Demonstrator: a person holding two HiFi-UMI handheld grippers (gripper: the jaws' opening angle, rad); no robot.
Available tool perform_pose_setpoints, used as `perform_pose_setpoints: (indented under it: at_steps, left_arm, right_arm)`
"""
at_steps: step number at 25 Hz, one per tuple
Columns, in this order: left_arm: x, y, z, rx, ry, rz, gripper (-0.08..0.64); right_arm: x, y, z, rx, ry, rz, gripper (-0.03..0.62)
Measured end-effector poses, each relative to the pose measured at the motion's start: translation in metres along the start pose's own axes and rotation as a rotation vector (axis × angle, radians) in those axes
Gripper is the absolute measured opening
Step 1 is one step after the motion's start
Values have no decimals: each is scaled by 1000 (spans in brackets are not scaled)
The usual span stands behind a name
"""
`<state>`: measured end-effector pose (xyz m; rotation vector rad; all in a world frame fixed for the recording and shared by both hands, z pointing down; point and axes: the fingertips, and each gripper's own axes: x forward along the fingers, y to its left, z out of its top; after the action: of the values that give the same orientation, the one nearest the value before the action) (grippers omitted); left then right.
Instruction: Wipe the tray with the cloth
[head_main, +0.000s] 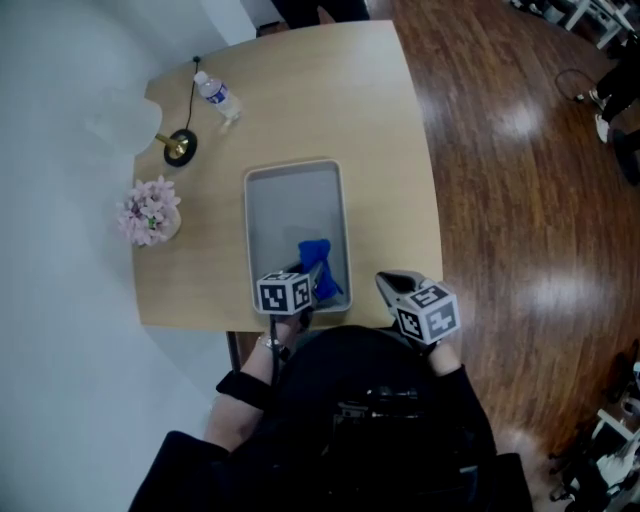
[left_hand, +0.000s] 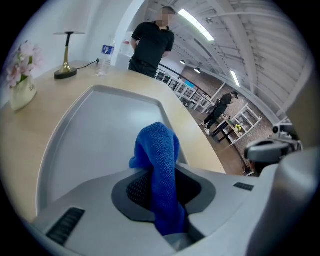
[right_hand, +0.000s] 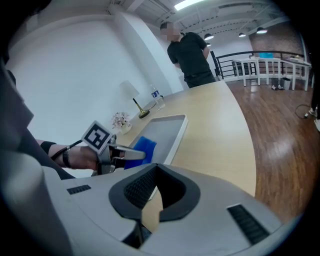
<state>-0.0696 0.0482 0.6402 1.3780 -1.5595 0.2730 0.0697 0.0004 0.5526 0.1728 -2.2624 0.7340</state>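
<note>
Left gripper (left_hand: 163, 192) jaws were clamped on the blue cloth (left_hand: 159, 150), which bunched out beyond the tips over the near right part of the tray (head_main: 262, 215), close to its right rim. Right gripper (right_hand: 159, 202) jaws were closed and empty, just off the tray's near right corner at the table (head_main: 380, 150) edge. The tray's far and left floor lay bare. Flowers (head_main: 150, 212), lamp (head_main: 180, 147) and bottle (head_main: 215, 95) stood well apart, toward the table's left and far side.
</note>
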Motion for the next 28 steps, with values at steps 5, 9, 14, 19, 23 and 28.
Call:
perform_pose_setpoints:
  at_steps: [5, 9, 14, 19, 23, 28]
  left_arm:
    - [46, -2, 107, 75, -56, 0, 98]
    - [85, 11, 173, 71, -66, 18, 98]
    - [117, 20, 201, 44, -41, 18, 98]
    - [127, 20, 201, 87, -35, 48, 97]
    - [126, 21, 200, 83, -46, 55, 97]
    - [121, 18, 188, 35, -46, 60, 97]
  right_arm:
    - [5, -1, -2, 23, 17, -9, 6]
    - [4, -11, 1, 56, 12, -43, 6]
    - [-3, -27, 2, 123, 2, -93, 6]
    - [4, -33, -4, 158, 33, -95, 6]
    - [11, -29, 1, 147, 36, -90, 6]
    - [7, -27, 4, 118, 38, -87, 6]
